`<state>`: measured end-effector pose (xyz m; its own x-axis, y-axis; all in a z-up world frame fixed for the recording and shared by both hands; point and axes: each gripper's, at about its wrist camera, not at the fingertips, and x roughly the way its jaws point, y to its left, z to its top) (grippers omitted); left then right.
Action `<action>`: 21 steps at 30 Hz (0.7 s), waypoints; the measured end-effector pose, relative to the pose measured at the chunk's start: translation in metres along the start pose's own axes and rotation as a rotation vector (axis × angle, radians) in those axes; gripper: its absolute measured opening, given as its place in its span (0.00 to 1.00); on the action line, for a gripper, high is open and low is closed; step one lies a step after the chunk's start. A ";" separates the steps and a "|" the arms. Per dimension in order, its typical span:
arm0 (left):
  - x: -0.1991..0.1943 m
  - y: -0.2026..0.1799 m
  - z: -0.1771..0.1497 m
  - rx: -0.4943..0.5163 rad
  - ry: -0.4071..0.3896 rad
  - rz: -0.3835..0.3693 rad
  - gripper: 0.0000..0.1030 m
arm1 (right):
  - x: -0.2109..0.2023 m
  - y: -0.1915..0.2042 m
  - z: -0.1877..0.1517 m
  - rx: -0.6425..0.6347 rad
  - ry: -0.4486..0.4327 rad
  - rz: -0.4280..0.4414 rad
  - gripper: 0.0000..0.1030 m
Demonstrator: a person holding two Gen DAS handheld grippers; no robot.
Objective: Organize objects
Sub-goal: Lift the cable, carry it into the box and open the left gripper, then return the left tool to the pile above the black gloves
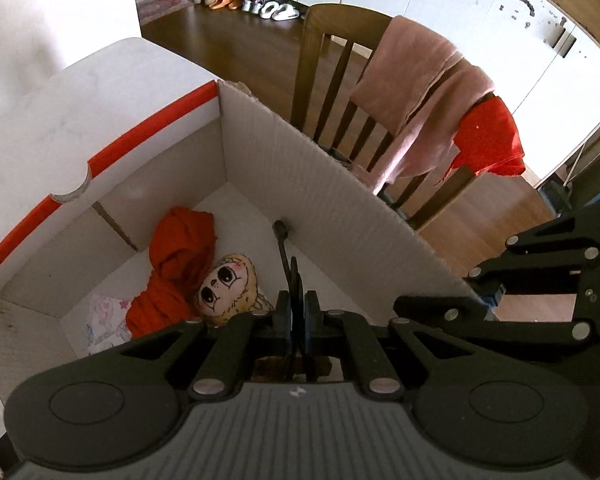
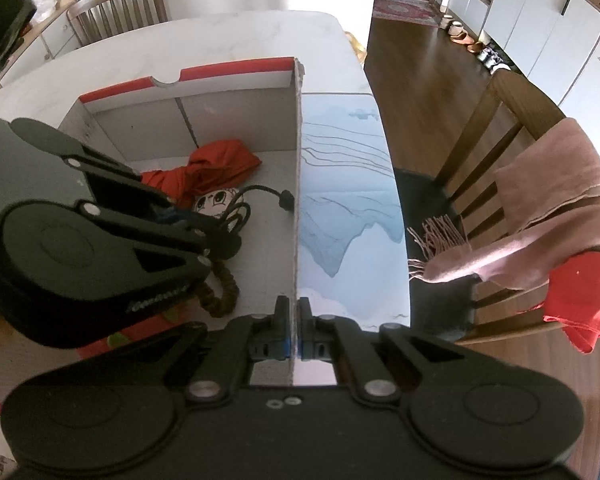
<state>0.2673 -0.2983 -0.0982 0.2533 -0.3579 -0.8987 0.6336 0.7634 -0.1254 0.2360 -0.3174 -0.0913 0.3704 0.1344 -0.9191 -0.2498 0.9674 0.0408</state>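
White marble-look surface carries an open cardboard box with a red-edged rim, set at the edge next to a wooden chair draped with a pink scarf and a red cloth.

Right gripper: fingers together, clamped on the top edge of the box's side wall. Judged purpose: to steady the box and hold the wall upright while the other hand loads it.

Left gripper: fingers nearly together, clamped on a black cable. It is angled down inside the box; the cable's plug points toward the side wall. In the right wrist view the cable appears bunched in loops at the fingers. Judged step: lowering the cable for release.

Box contents: a bundled orange-red cloth, a doll face just beside it, a pale printed item in the corner, and a brown scrunchie on the floor of the box.
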 end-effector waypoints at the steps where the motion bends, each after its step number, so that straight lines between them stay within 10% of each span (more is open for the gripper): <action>1: -0.002 0.002 0.000 -0.005 0.000 -0.001 0.06 | -0.001 0.000 0.000 0.001 -0.001 0.001 0.01; 10: -0.016 0.011 -0.011 -0.036 -0.033 -0.001 0.45 | -0.003 0.001 0.000 0.000 -0.009 0.004 0.02; 21: -0.056 0.026 -0.027 -0.105 -0.140 -0.066 0.62 | -0.003 0.002 0.001 0.000 -0.006 -0.004 0.01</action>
<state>0.2496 -0.2437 -0.0625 0.3181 -0.4748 -0.8206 0.5744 0.7851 -0.2316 0.2350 -0.3161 -0.0880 0.3763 0.1321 -0.9170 -0.2488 0.9678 0.0374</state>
